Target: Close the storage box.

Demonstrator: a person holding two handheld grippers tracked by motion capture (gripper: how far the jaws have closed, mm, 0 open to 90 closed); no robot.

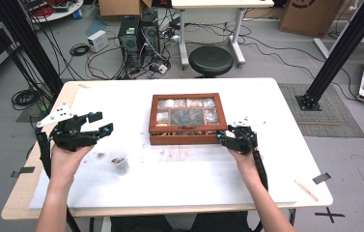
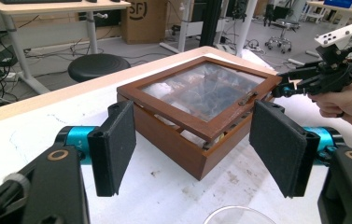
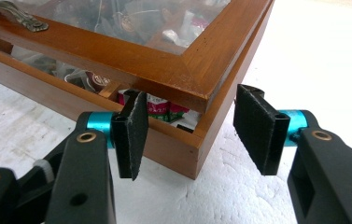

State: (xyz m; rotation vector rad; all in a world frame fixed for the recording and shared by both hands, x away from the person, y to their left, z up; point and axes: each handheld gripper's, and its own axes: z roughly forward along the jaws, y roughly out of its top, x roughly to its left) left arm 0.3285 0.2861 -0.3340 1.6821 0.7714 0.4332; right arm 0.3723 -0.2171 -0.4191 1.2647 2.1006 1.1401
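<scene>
**Ana:** Where is the wooden box (image 1: pixel 188 119)?

**Ben:** It sits in the middle of the white surface (image 1: pixel 266 164). It has a glass lid (image 2: pixel 205 88) with a brown wooden frame. The lid is lifted a little at the front, so there is a gap under it.

**Ana:** What is inside?

**Ben:** Little packets, in small parts. In the right gripper view I see a red and green packet (image 3: pixel 159 108) through the gap.

**Ana:** Where is the right gripper (image 1: pixel 224 138)?

**Ben:** It is at the front right corner of the box. Its jaws are spread wide apart. The corner of the lid is between them. I cannot tell if a jaw touches the wood. It pinches nothing.

**Ana:** And the left gripper (image 1: pixel 101 123)?

**Ben:** It is well to the left of the box, held up in a hand (image 1: pixel 68 157). Its jaws are spread wide too, and nothing is between them. In the left gripper view they point at the box from the side.

**Ana:** Is anything else on the surface?

**Ben:** Yes, a clear cup (image 1: pixel 119 164) with something brown in it. It stands near the left hand, in front of the box and apart from it.

**Ana:** Anything on the lid?

**Ben:** A small metal handle (image 3: pixel 17 15) on its front edge.
</scene>
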